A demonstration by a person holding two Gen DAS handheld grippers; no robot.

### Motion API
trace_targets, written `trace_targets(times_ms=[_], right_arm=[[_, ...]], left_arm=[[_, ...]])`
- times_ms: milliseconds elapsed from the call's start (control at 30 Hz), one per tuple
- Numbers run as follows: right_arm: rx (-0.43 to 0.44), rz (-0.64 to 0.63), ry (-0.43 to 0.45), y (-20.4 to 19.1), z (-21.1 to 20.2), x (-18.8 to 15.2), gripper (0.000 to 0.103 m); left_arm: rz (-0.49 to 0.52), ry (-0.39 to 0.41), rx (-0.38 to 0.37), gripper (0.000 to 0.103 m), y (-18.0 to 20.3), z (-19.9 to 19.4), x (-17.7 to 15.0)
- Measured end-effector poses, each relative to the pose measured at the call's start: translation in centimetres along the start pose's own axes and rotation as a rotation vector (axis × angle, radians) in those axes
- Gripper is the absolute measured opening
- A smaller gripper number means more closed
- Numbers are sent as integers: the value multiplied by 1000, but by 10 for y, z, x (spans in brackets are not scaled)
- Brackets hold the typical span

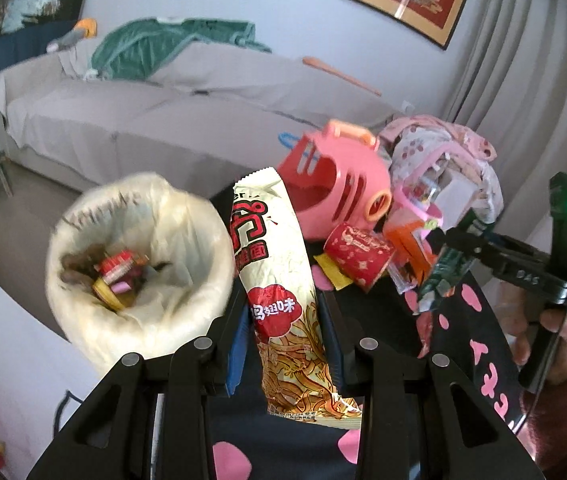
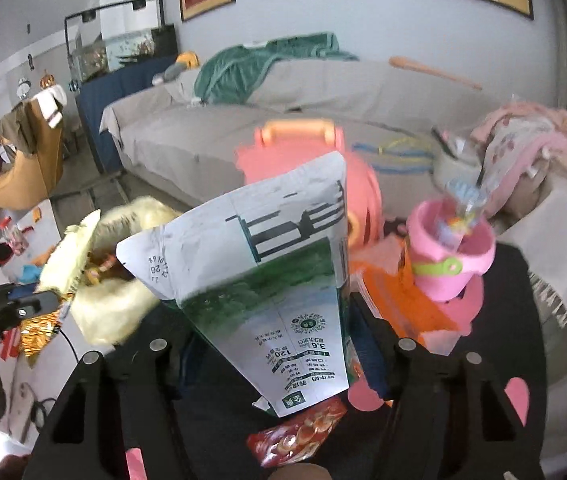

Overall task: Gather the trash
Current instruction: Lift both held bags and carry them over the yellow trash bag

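Note:
My left gripper [image 1: 283, 320] is shut on a long cream and red snack wrapper [image 1: 283, 288], held upright just right of a trash bin lined with a cream bag [image 1: 139, 264] that holds several wrappers. My right gripper [image 2: 267, 312] is shut on a white and green milk pouch [image 2: 267, 280], held above the black table with pink spots [image 2: 519, 396]. The bin also shows in the right wrist view [image 2: 111, 296] at the left. The right gripper also shows in the left wrist view [image 1: 459, 256] at the right, with the green pouch [image 1: 443, 276] in it.
On the table stand a pink toy basket [image 1: 343, 188], a red paper cup [image 1: 357, 254], a pink toy bucket [image 2: 449, 258] and orange wrappers [image 2: 395, 296]. A red snack wrapper [image 2: 299, 432] lies under my right gripper. A grey sofa [image 1: 123, 112] and pink clothes [image 1: 443, 148] lie behind.

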State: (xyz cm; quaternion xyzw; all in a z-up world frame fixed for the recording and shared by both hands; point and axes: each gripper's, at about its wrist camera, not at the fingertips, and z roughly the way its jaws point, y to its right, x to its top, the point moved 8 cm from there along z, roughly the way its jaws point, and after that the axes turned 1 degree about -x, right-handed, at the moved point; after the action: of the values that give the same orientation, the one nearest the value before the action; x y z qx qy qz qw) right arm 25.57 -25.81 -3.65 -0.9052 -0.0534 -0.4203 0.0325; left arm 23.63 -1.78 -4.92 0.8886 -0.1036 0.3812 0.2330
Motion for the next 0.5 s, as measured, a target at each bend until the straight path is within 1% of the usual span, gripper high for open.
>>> trace_targets(times_ms=[133,233,500], right_arm=[[18,4,46,-18,-31,21,61],[18,-22,87,-37,-52,38,61],[49,-118,180,-98,-92,71,61]], left_arm=[[25,55,23,35,-4,-31,18],[29,94,33,35,-11,-52,30],[12,164,85,35,-39,-99,42]])
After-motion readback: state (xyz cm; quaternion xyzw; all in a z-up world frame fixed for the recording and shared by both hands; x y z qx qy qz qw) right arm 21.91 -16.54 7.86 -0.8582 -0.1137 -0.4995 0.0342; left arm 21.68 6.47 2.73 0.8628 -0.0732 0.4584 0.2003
